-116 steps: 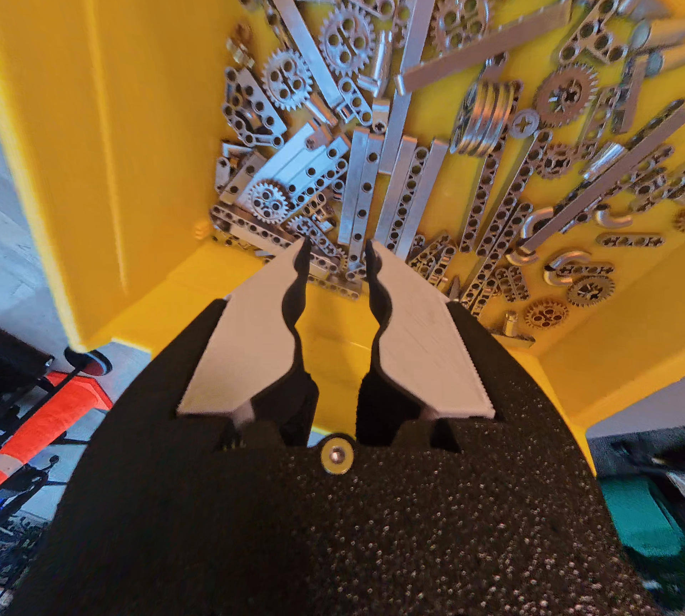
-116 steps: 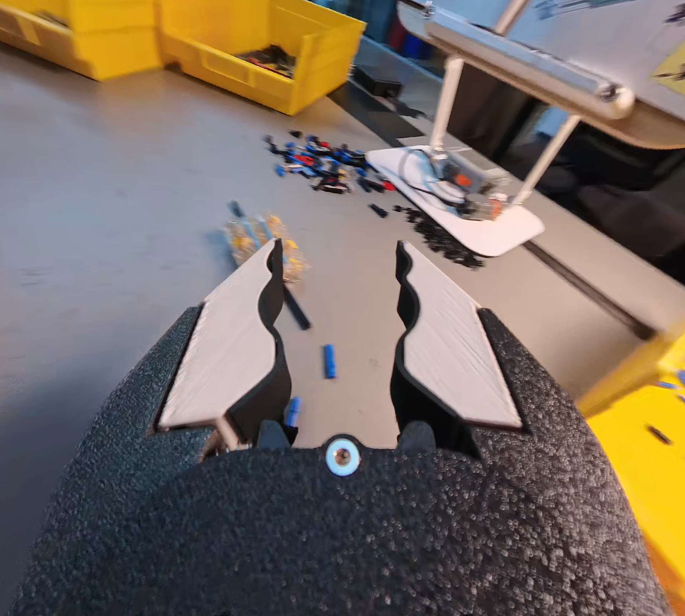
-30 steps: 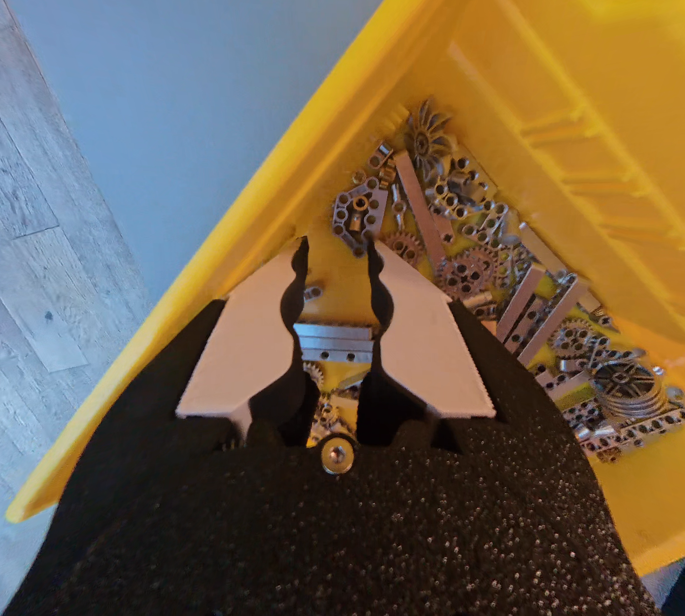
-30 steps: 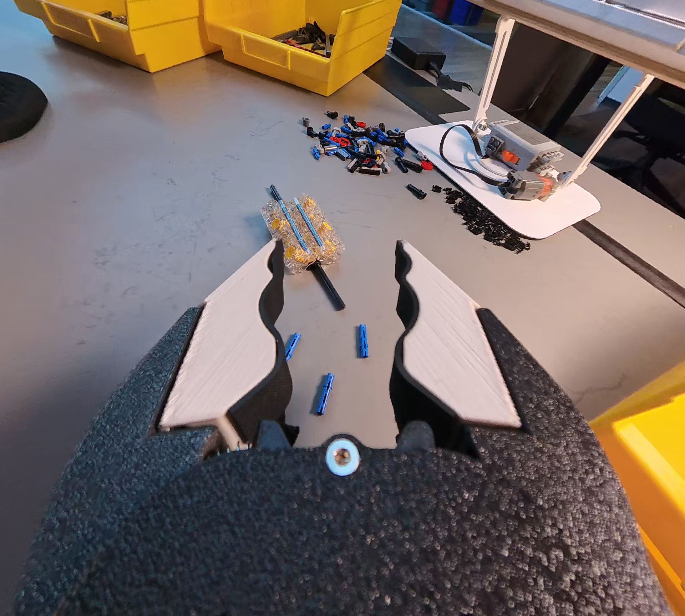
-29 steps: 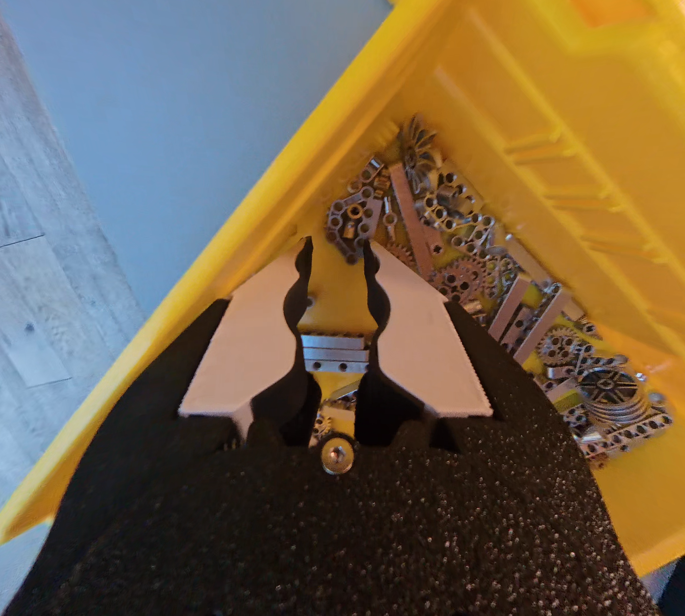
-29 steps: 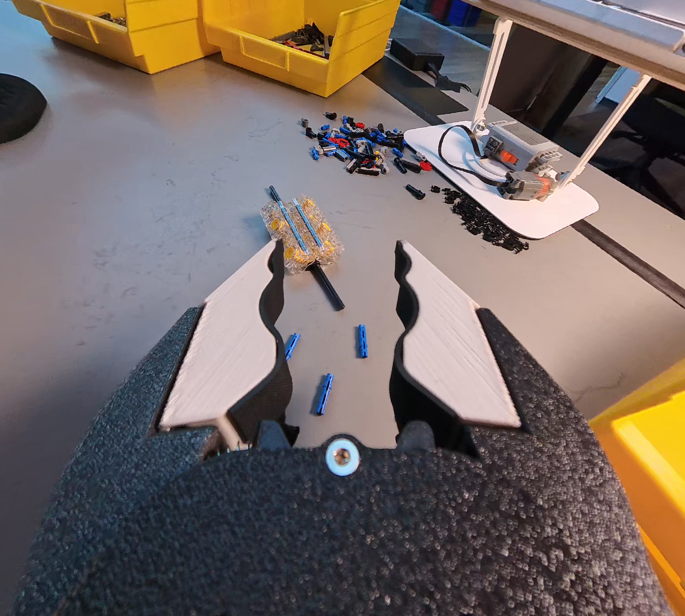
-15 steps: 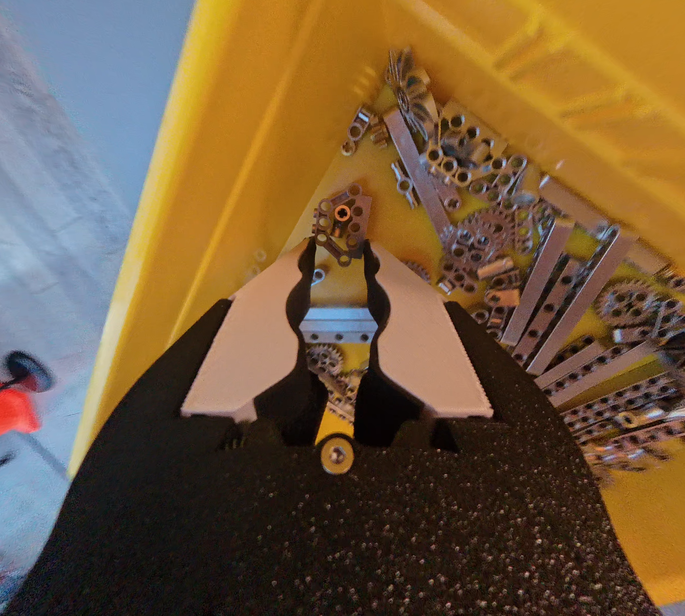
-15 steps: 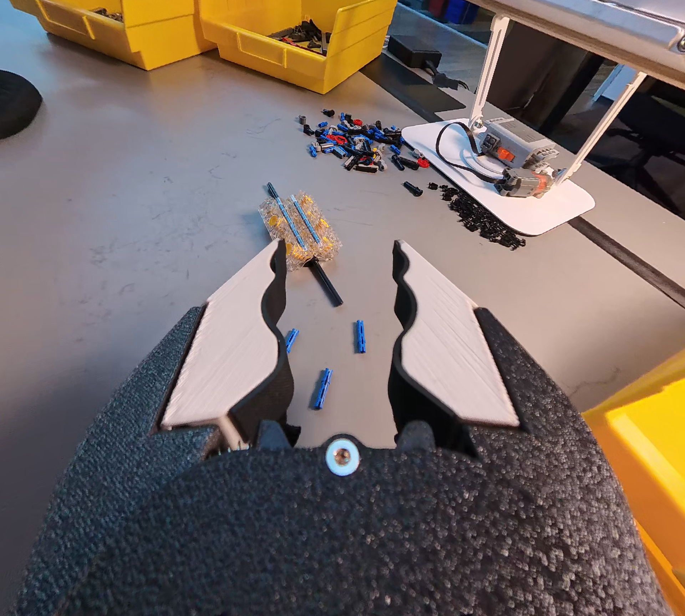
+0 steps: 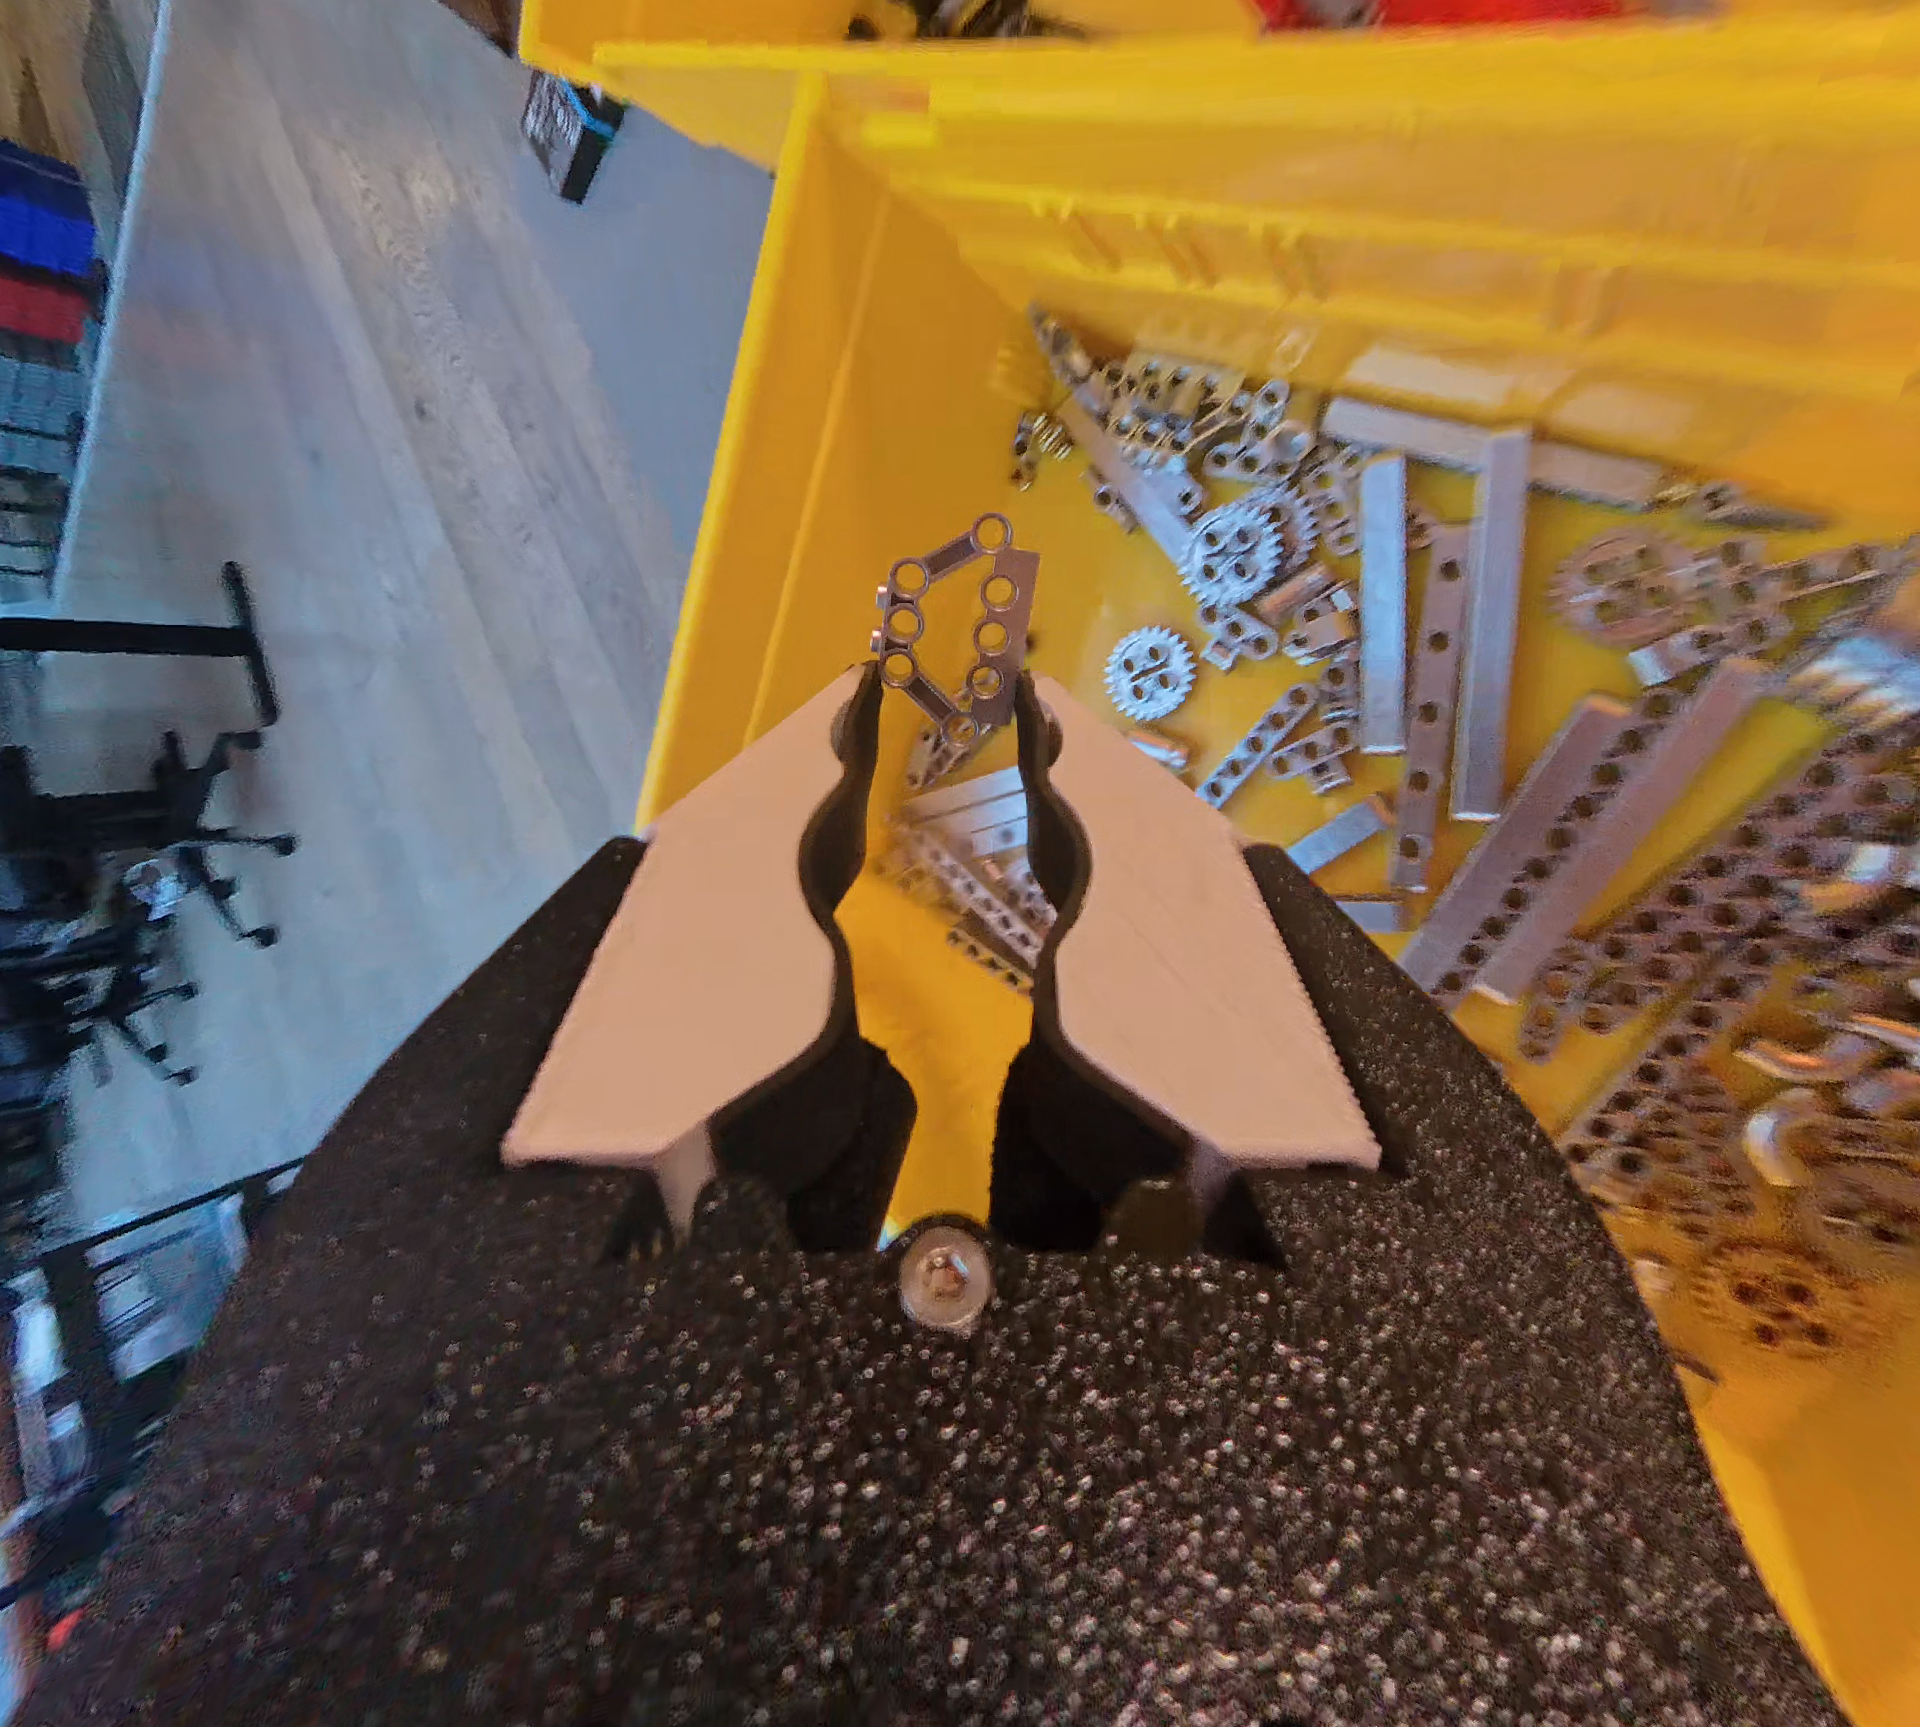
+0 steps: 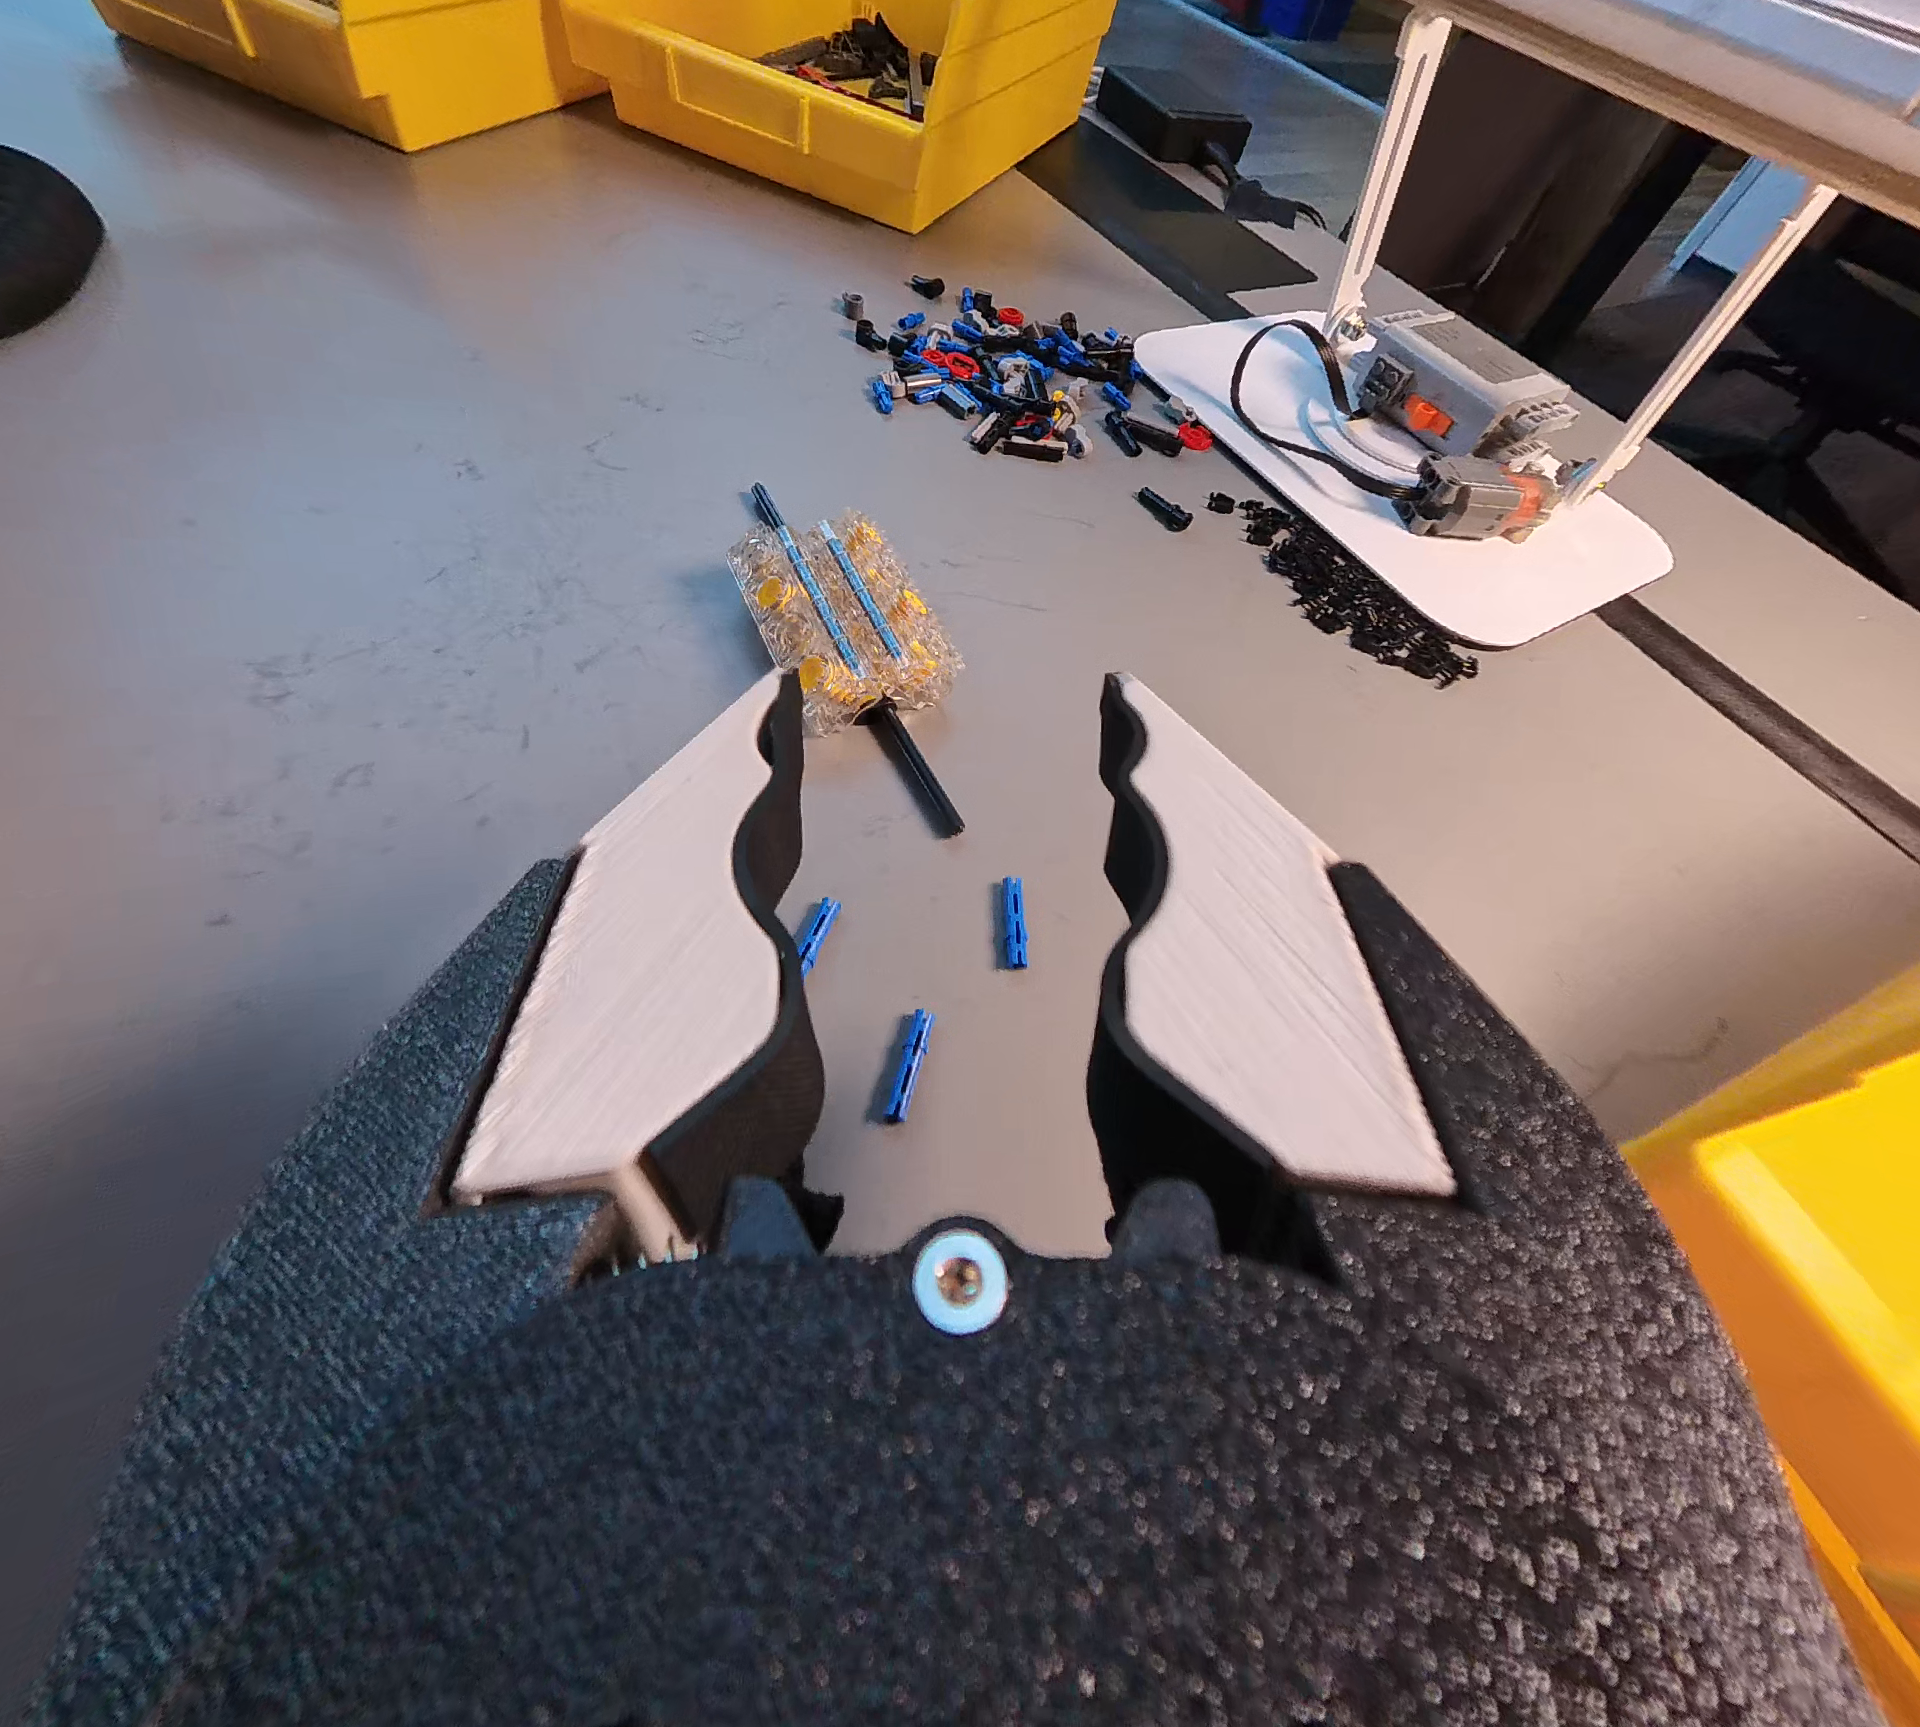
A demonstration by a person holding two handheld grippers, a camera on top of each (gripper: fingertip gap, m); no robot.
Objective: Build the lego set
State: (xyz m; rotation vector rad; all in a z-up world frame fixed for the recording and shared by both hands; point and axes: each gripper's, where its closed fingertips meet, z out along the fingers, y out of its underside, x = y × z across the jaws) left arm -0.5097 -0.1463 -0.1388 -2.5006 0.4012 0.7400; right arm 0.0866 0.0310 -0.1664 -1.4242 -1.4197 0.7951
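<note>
My left gripper (image 9: 943, 690) is shut on a grey holed frame piece (image 9: 956, 623) and holds it up above the floor of a yellow bin (image 9: 821, 472). The bin holds several grey beams and gears (image 9: 1423, 638). My right gripper (image 10: 948, 698) is open and empty above a grey table (image 10: 416, 482). Below and between its fingers lie three small blue pins (image 10: 906, 1062). Just ahead of its left finger lies a clear block with yellow dots, blue strips and a black axle through it (image 10: 844, 607).
Two yellow bins (image 10: 831, 4) stand at the far left of the table. A pile of small blue, black and red parts (image 10: 1018, 378) and a white stand base with a grey battery box and motor (image 10: 1455, 420) lie ahead right. Another yellow bin (image 10: 1808, 1210) is at the right edge. The grippers' ends are close to 65 cm from one another.
My left gripper has closed on the grey frame piece and lifted it off the bin floor, and the view has swung. My right gripper has stayed open, almost still.
</note>
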